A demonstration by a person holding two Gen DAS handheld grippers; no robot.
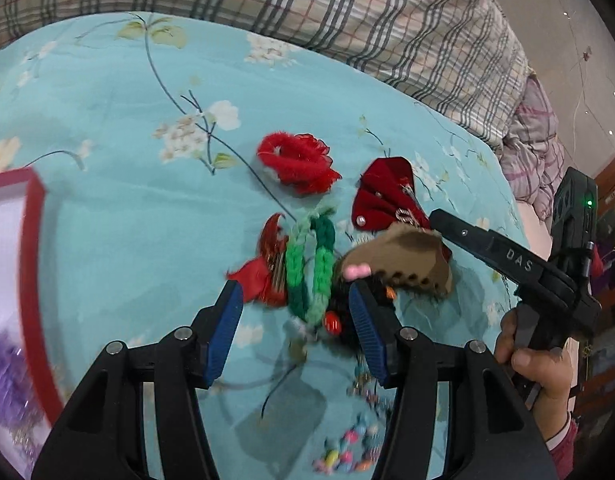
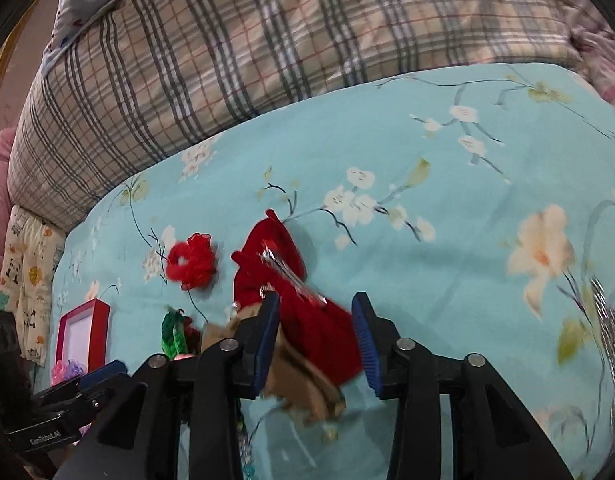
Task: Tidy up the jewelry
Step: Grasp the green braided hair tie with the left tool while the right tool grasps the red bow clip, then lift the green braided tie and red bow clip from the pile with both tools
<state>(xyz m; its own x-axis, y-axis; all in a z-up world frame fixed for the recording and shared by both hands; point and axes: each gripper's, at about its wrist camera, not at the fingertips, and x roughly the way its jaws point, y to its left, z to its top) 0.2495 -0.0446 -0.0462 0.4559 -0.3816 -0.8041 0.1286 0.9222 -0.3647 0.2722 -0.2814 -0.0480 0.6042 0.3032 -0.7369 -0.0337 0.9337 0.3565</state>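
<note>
On the turquoise floral bedspread [image 1: 107,120] lies a heap of hair accessories. My left gripper [image 1: 297,320] is open just above it, with a green knitted band [image 1: 311,272] in the gap between its blue pads, not pressed. A red claw clip [image 1: 273,256] lies by its left finger. My right gripper [image 2: 317,332] is open over a red velvet bow [image 2: 267,272] and a brown fuzzy clip [image 2: 303,380], which lies blurred by its left pad. From the left wrist view, the right gripper [image 1: 441,220] reaches in from the right to the brown clip [image 1: 407,264]. A red scrunchie [image 1: 297,168] lies farther off.
A red-rimmed box [image 1: 31,240] with a white inside sits at the left and holds a purple scrunchie [image 1: 3,368]. A coloured bead bracelet [image 1: 347,452] lies below the left gripper. A plaid quilt [image 2: 267,40] is piled at the back. A person's hand [image 1: 539,364] holds the right gripper's handle.
</note>
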